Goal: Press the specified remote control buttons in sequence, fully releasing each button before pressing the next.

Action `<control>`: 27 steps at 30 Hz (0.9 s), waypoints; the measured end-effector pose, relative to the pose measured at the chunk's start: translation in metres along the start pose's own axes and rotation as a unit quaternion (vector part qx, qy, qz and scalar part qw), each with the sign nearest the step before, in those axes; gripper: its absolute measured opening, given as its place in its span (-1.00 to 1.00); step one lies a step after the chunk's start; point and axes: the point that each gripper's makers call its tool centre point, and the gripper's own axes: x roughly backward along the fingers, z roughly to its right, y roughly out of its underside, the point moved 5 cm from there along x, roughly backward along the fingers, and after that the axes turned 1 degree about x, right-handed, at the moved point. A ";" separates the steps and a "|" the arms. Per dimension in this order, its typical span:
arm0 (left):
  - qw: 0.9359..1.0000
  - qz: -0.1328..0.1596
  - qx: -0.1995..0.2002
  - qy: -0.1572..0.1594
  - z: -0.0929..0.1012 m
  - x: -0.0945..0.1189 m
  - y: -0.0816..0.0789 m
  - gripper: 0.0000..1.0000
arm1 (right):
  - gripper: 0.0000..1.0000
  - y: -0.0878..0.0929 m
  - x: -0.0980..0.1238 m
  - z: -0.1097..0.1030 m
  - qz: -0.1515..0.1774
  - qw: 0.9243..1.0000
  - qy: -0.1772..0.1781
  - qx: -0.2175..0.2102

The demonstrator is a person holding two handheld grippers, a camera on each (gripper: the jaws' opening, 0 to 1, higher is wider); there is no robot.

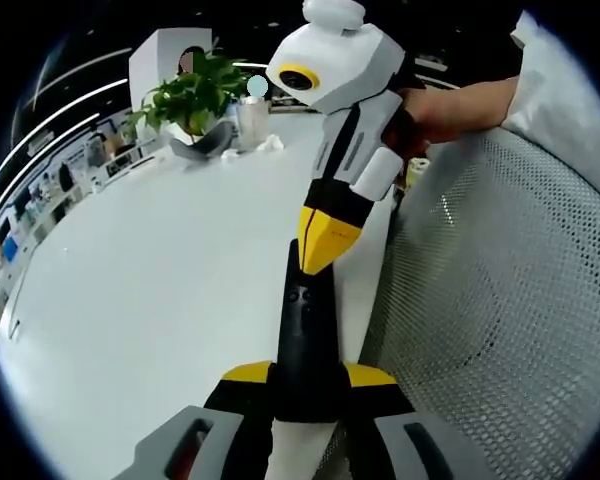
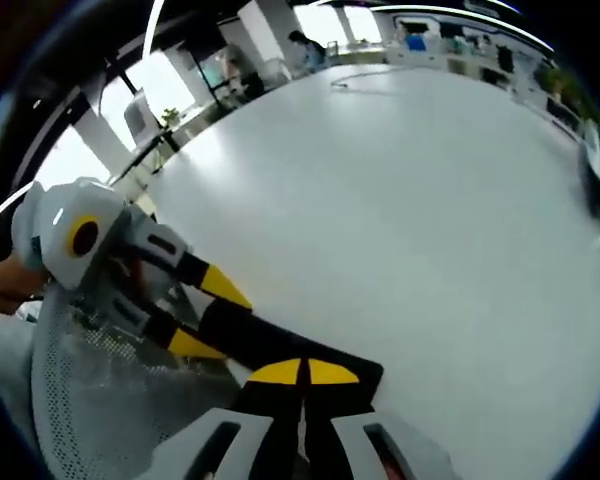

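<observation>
Holding the black remote control (image 1: 305,350) between its jaws over the desk (image 1: 160,300) edge, the left claw (image 1: 305,385) grips firmly. The right claw (image 1: 325,245), closed, touches its top buttons; press squarely, then lift fully clear.

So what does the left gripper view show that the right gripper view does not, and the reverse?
Left gripper view: a potted plant and a cup at the far end of the white table.
Right gripper view: windows and distant desks beyond the table.
Both: the black remote held in the left gripper, the right gripper with its tips shut on the remote, and the mesh chair.
</observation>
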 end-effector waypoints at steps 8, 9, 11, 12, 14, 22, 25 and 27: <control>1.000 0.000 0.001 0.000 -0.001 0.001 0.000 -0.51 | -1.00 -0.001 0.000 -0.001 -0.002 1.000 0.000 -0.003; 1.000 0.000 0.001 0.000 0.000 0.001 0.000 -0.51 | -1.00 -0.001 0.000 -0.001 -0.003 1.000 0.001 -0.002; 1.000 0.000 0.001 0.000 0.000 0.001 -0.001 -0.51 | -1.00 -0.001 0.000 -0.001 -0.004 1.000 0.001 -0.001; 1.000 -0.001 0.000 0.000 0.000 0.000 0.000 -0.51 | -1.00 -0.001 0.000 -0.001 -0.004 1.000 0.001 0.000; 1.000 -0.002 -0.003 0.000 0.000 0.000 0.000 -0.51 | -1.00 -0.001 0.001 -0.001 -0.005 1.000 0.002 0.003; 1.000 -0.001 -0.004 0.002 0.002 0.000 -0.001 -0.51 | -1.00 -0.001 0.001 -0.001 -0.010 1.000 0.004 -0.005; 1.000 -0.002 -0.009 0.004 0.003 0.000 -0.001 -0.51 | -1.00 -0.001 0.001 -0.001 -0.015 1.000 0.004 -0.011; 1.000 -0.002 -0.014 0.009 0.005 0.000 -0.002 -0.51 | -1.00 -0.001 0.001 -0.002 -0.016 1.000 0.005 -0.010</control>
